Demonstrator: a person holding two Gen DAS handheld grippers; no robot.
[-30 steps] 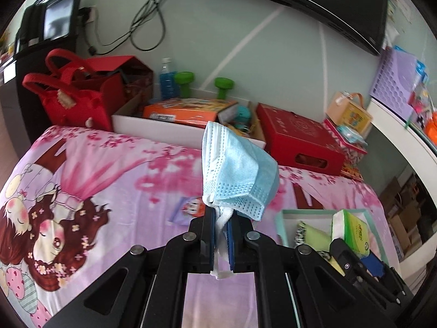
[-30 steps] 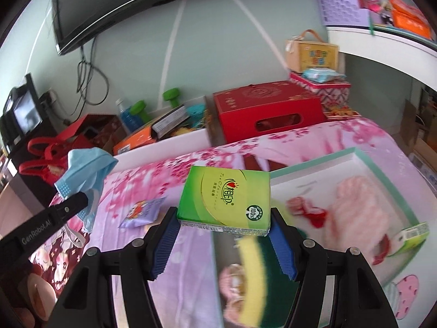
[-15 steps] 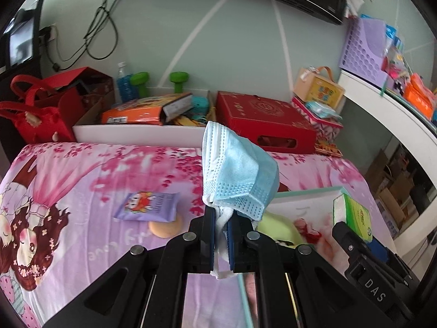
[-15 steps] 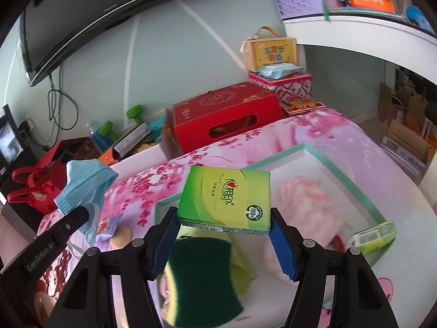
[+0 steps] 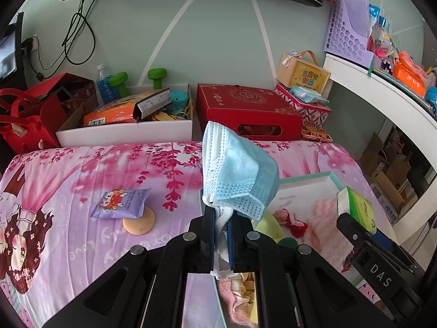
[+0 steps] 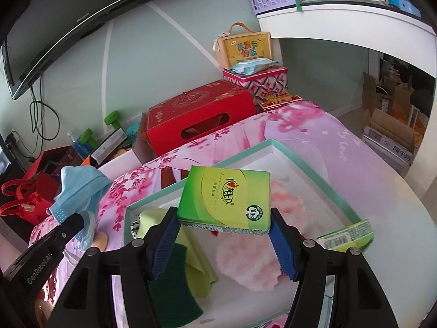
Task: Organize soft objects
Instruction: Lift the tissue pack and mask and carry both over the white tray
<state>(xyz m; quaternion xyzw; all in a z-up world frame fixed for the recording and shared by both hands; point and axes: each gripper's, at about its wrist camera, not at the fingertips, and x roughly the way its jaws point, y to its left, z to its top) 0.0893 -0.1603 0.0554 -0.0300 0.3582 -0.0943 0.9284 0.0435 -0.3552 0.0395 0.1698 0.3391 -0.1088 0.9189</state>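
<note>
My left gripper (image 5: 220, 235) is pinched almost fully together on the white ear-loop end of a blue face mask (image 5: 239, 172), which stands up folded above the fingertips at the centre of the left wrist frame. In the right wrist frame the same mask (image 6: 79, 188) shows at the left edge, at the tip of that gripper.

My right gripper (image 6: 222, 235) is spread about halfway and clamps a green tissue pack (image 6: 225, 199) between its blue pads (image 6: 166, 242), one on each short end; the pack sits roughly level at the centre of that frame. In the left wrist frame the pack (image 5: 355, 209) appears at the right, above the tray.

Below both grippers lies a white tray with a teal rim (image 6: 322, 175) on a pink floral bedsheet (image 5: 82, 169). Inside it I see a pink fluffy cloth (image 6: 251, 257), a green-and-yellow sponge (image 6: 174, 287) at lower left, and a second green pack (image 6: 347, 236) against the right rim.

On the sheet at the left of the left wrist frame, a purple wipes packet (image 5: 120, 203) lies partly over a round orange puff (image 5: 138, 224), well apart from the tray.
</note>
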